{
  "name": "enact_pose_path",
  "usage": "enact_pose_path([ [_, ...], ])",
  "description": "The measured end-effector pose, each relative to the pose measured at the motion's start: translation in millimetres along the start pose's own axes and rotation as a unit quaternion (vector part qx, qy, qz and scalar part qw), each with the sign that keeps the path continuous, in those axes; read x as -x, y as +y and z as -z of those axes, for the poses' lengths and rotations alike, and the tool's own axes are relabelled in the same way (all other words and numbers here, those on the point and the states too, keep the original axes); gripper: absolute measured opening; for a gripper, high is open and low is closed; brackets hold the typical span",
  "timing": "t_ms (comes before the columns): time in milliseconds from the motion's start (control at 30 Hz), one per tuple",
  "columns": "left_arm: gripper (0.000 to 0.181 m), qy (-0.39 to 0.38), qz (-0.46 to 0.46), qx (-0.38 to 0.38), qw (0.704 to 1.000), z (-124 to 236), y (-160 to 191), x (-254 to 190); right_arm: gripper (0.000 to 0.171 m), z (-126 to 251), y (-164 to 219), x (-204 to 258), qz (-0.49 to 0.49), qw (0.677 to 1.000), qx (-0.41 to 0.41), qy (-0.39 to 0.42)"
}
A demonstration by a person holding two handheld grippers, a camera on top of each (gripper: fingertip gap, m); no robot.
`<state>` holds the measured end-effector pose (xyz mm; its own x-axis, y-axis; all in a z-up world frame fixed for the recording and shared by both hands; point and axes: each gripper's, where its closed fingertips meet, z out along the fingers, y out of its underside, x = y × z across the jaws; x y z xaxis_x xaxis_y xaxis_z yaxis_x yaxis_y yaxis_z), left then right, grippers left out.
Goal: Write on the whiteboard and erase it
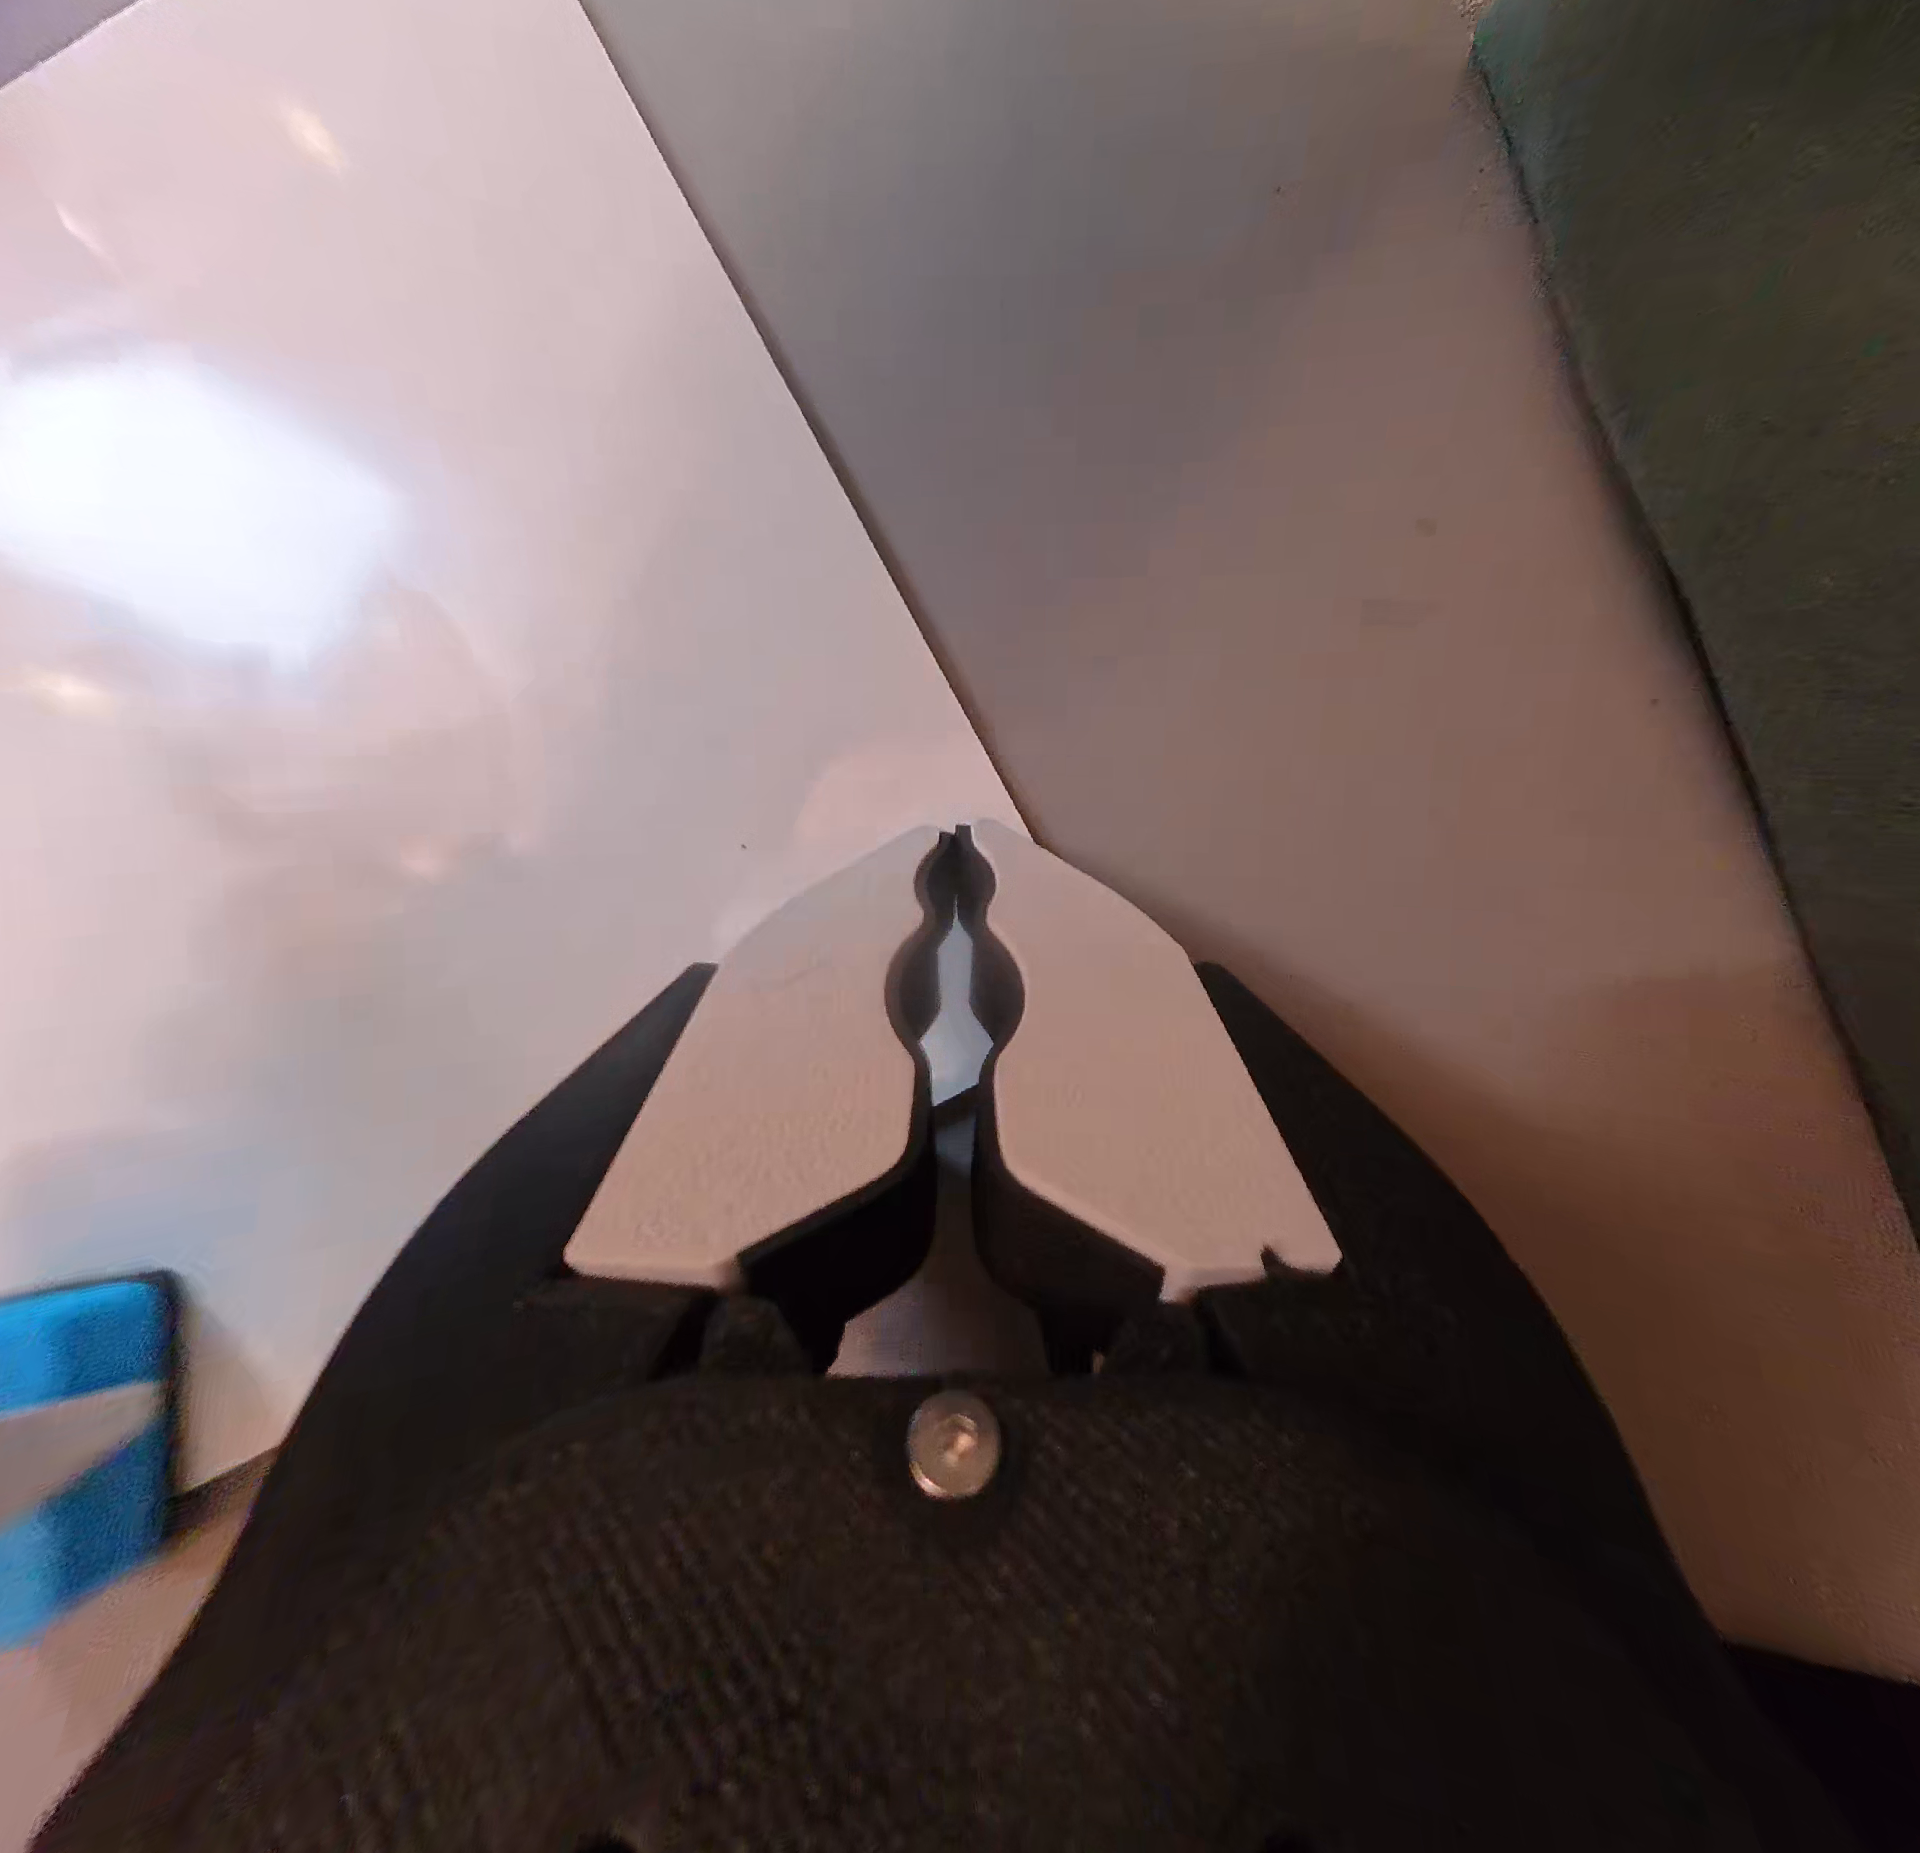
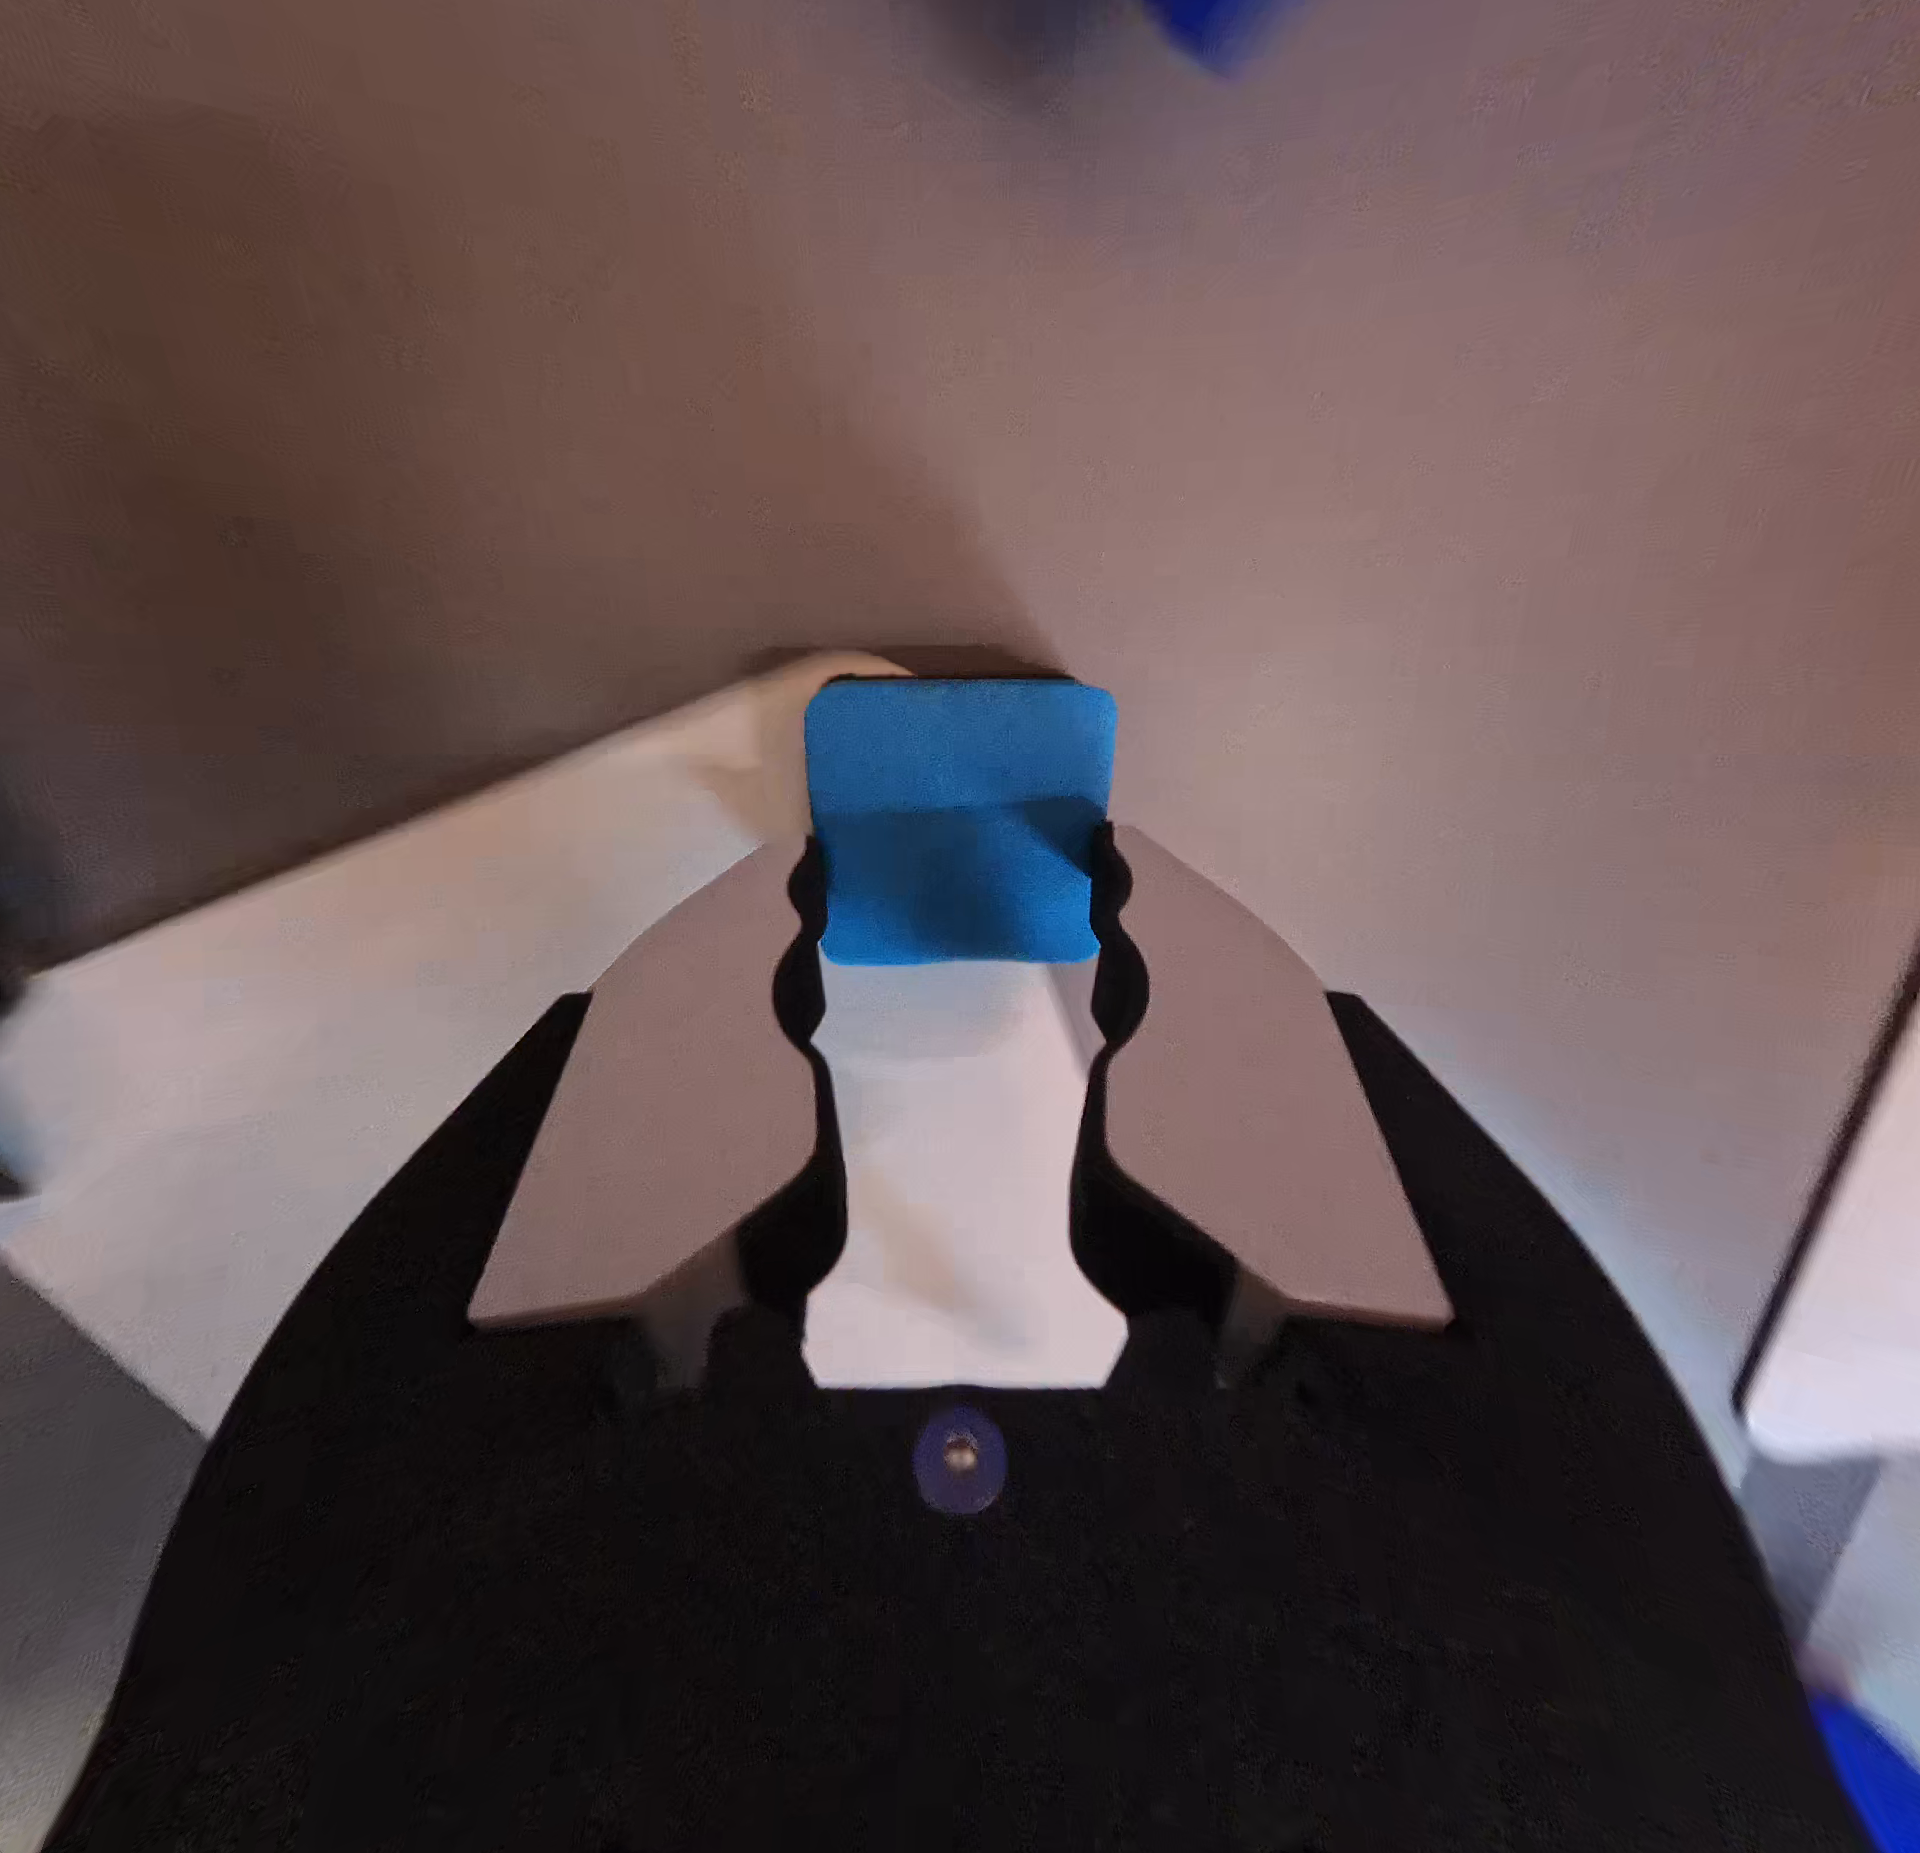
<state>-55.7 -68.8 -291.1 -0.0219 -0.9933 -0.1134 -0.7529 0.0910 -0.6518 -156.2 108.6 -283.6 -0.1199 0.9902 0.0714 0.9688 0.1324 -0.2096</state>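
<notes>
The right claw [image 2: 958, 873] holds a blue eraser [image 2: 956, 827] between its two fingertips, gripped at the eraser's near end so that the pad juts forward past the tips. Its dark underside seems to meet the surface just ahead, though blur makes contact uncertain. Beneath and behind the claw lies the whiteboard [image 2: 312, 1024], a pale sheet flat on the desk [image 2: 1351, 453], its far edge running up from lower left to the eraser. The eraser therefore sits near the board's far edge, and most of the board's open face lies back toward the claw and to its left.

In the left wrist view the left claw [image 1: 958, 835] is closed to a narrow slit and holds nothing. Its tips rest near the whiteboard's right edge [image 1: 727, 276], which runs diagonally up and away. No marks show on the glossy board here; glare may hide faint ones. The blue eraser [image 1: 83, 1429] appears blurred at lower left. A dark green padded object [image 1: 1766, 453] borders the desk's right side.

Judging by this, the right claw is the one placed to wipe.
</notes>
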Motion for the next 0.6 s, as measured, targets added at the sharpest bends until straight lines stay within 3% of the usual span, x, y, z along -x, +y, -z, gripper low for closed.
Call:
enact_pose_path([
  [67,0.0,-0.005,-0.003,0.001,1.0,0,0,0,0.05,5,31,-24,-0.049,0.999,0.015,0.017],
  [100,0.0,-0.007,-0.003,-0.001,1.0,0,0,1,0.05,9,47,-15,-0.052,0.998,0.018,0.006],
  [267,0.0,-0.015,0.005,-0.008,1.0,1,1,6,0.05,30,95,122,0.017,0.999,0.016,-0.042],
  [333,0.0,-0.02,0.0,-0.008,1.0,1,1,5,0.05,31,96,144,0.023,1.0,0.012,-0.016],
  [400,0.0,-0.02,-0.003,-0.008,1.0,0,0,2,0.05,29,89,136,-0.001,1.0,-0.002,-0.016],
  [500,0.0,-0.032,-0.015,-0.001,0.999,0,0,1,0.05,22,74,81,-0.047,0.998,-0.031,0.011],
  [600,0.001,-0.044,-0.023,0.006,0.999,1,2,4,0.05,20,79,28,-0.111,0.992,-0.006,0.055],
])
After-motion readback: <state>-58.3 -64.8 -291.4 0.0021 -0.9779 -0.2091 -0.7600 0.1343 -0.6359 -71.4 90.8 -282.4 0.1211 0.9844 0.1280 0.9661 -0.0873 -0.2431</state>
